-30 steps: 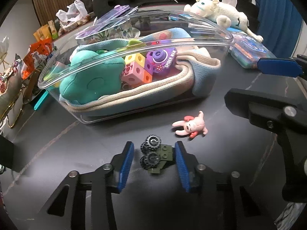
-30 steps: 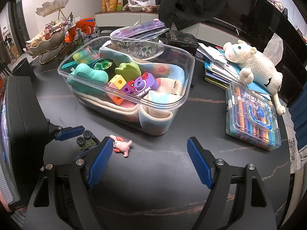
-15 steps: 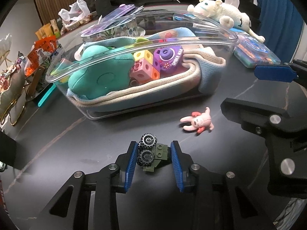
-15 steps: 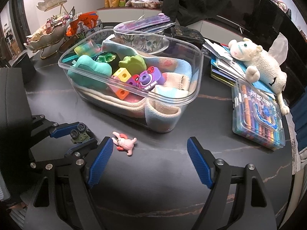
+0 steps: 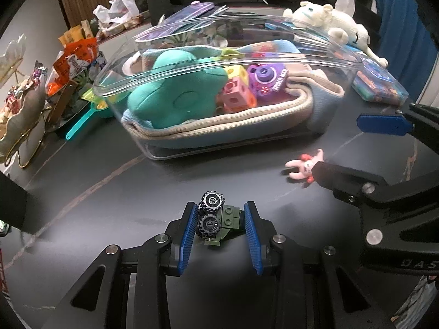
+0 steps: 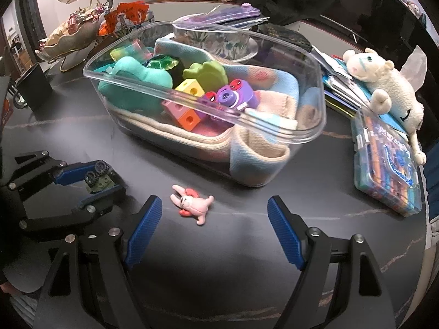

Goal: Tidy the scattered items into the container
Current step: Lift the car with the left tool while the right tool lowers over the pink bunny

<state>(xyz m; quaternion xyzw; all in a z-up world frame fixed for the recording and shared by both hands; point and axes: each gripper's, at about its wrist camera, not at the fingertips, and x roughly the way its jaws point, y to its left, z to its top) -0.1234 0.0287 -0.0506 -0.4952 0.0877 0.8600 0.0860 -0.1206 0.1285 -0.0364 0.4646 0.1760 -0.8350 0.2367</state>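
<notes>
A dark table (image 6: 343, 235) with pale veining carries everything, and the biggest thing on it is the clear plastic container (image 6: 310, 134), a rounded tub lined with a folded blue and cream cloth (image 6: 255, 150). Inside the tub lie a teal plush (image 5: 175, 93), a green soft toy (image 6: 205, 72), a row of coloured cubes (image 6: 186, 112) and a purple toy camera (image 5: 266, 78). To the right of the tub, a white plush lamb (image 6: 389, 87) rests on a stack of books, and below it sits a clear case of markers (image 6: 387, 161). A scalloped dish of sweets (image 6: 68, 34) stands on a gold frame at the far left. The right gripper (image 6: 214, 233) hangs low over the table with its blue pads spread wide and nothing between them; the small pink bunny figure (image 6: 192, 204) lies on the table just ahead of its left pad, in front of the tub. The left gripper (image 5: 221, 223) has its pads closed narrowly on the little green brick car (image 5: 219, 222), wheels turned toward the left pad, near the table surface in front of the tub; whether the car touches the table cannot be told.
</notes>
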